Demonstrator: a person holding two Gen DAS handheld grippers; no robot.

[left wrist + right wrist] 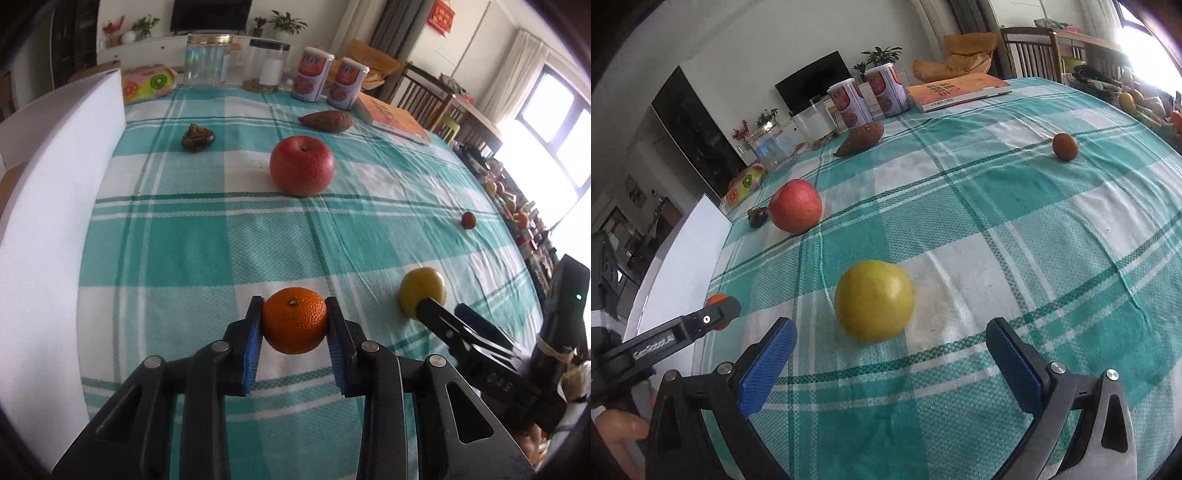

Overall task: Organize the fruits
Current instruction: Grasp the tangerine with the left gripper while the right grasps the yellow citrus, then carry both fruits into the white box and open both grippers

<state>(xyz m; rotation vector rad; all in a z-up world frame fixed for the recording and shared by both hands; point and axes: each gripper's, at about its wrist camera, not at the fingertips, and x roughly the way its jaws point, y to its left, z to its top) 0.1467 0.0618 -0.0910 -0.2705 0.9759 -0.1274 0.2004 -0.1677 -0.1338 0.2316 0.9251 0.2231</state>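
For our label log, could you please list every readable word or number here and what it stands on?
"GenRobot.AI": on the left gripper finger's side, small, my best reading.
"GAS": partial marking on the right gripper body.
Two cans: print blurred.
Orange book: title unreadable.
Red wall hanging: unreadable.

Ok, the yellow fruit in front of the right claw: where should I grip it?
Across its widest middle, coming straight in from the near side. The yellow fruit is round and sits free on the tablecloth, centred ahead of the open right claw, so either side pad should seat evenly.
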